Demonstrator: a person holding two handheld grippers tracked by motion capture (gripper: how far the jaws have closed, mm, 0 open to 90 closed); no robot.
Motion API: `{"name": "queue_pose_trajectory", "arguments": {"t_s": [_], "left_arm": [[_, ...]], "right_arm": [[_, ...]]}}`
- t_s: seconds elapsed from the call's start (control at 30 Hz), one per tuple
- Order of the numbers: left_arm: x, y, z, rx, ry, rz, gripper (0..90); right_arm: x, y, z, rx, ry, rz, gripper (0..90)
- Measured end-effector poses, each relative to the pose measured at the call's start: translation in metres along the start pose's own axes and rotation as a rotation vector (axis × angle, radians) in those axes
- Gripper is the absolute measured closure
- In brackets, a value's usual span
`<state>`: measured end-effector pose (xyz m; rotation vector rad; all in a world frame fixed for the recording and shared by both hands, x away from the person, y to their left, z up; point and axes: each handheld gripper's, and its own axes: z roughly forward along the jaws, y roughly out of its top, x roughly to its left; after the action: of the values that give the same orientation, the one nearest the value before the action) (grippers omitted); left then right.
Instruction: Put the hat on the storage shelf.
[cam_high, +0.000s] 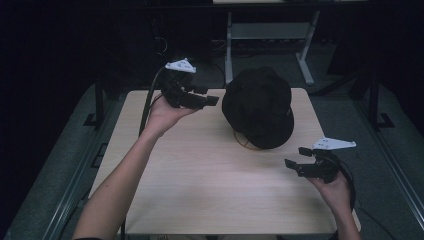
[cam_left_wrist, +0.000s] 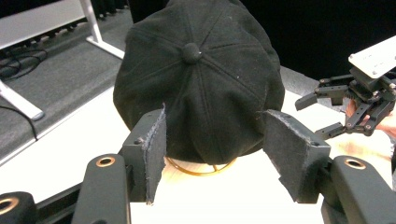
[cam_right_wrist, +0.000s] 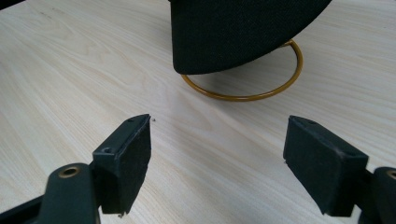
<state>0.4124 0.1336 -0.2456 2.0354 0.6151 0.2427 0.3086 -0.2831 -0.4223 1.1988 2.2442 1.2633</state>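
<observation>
High view: a pale wood-grain table (cam_high: 200, 185) stands in a dim room, and a person's two forearms reach in from the near edge, each hand holding a black gripper. A black cap (cam_high: 258, 106) sits on a thin gold wire stand (cam_high: 243, 141) toward the far right part of the table. The cap's crown overhangs the stand's ring base.

The left gripper (cam_high: 202, 97) is raised near the far left edge, its fingers released and spread, pointing toward the cap, which lies just beyond the fingertips with a narrow gap between. In the left gripper view the cap's buttoned crown fills the space ahead between the two padded fingers (cam_left_wrist: 152, 151), and the gold ring shows just under the cap.

The right gripper (cam_high: 297, 160) hovers near the right edge of the table, its fingers also released and wide apart, aimed leftward. The cap's lower edge is ahead of and apart from these fingers. In the right gripper view bare wood lies between the fingers (cam_right_wrist: 128, 161), and the ring base and cap edge sit farther ahead, untouched.

A broad stretch of open table lies in front of the cap, between the two grippers and the near edge. Around the table is grey floor (cam_high: 345, 117). Beyond the far edge stands a white-legged frame (cam_high: 270, 35) against darkness.
</observation>
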Motion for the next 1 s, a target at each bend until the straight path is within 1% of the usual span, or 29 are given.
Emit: {"name": "queue_pose_trajectory", "arguments": {"t_s": [0.1, 0.17, 0.3, 0.4, 0.43, 0.57, 0.6, 0.7, 0.8, 1.0], "left_arm": [[-0.001, -0.007, -0.006, -0.006, 0.008, 0.004, 38.8], [-0.003, -0.016, -0.01, -0.01, 0.012, -0.006, 38.6], [-0.005, -0.032, -0.018, -0.009, 0.001, -0.017, 37.7], [-0.005, -0.043, -0.026, -0.009, 0.016, -0.022, 37.3], [-0.006, -0.046, -0.028, -0.014, 0.018, -0.032, 37.2], [-0.005, -0.06, -0.039, -0.025, 0.026, -0.046, 37.1], [-0.005, -0.062, -0.041, -0.024, 0.025, -0.049, 37.1], [-0.005, -0.07, -0.048, -0.042, 0.013, -0.071, 37.1], [-0.007, -0.075, -0.051, -0.039, 0.022, -0.067, 37.0], [-0.011, -0.082, -0.055, -0.043, 0.018, -0.073, 36.7]], "right_arm": [[0.001, 0.0, 0.0, 0.003, -0.005, -0.003, 23.0], [0.002, -0.001, 0.0, 0.007, -0.003, -0.006, 23.0], [0.006, -0.002, 0.0, 0.013, -0.004, -0.012, 23.0], [0.008, -0.001, 0.002, 0.02, 0.001, -0.016, 23.1], [0.009, -0.001, 0.003, 0.022, 0.003, -0.022, 23.1], [0.012, -0.001, 0.004, 0.032, 0.008, -0.028, 23.1], [0.012, 0.0, 0.004, 0.032, 0.008, -0.031, 23.1], [0.014, 0.0, 0.004, 0.036, 0.005, -0.033, 23.3], [0.015, 0.0, 0.004, 0.038, 0.004, -0.042, 23.3], [0.018, 0.001, 0.003, 0.036, 0.003, -0.053, 23.5]]}}
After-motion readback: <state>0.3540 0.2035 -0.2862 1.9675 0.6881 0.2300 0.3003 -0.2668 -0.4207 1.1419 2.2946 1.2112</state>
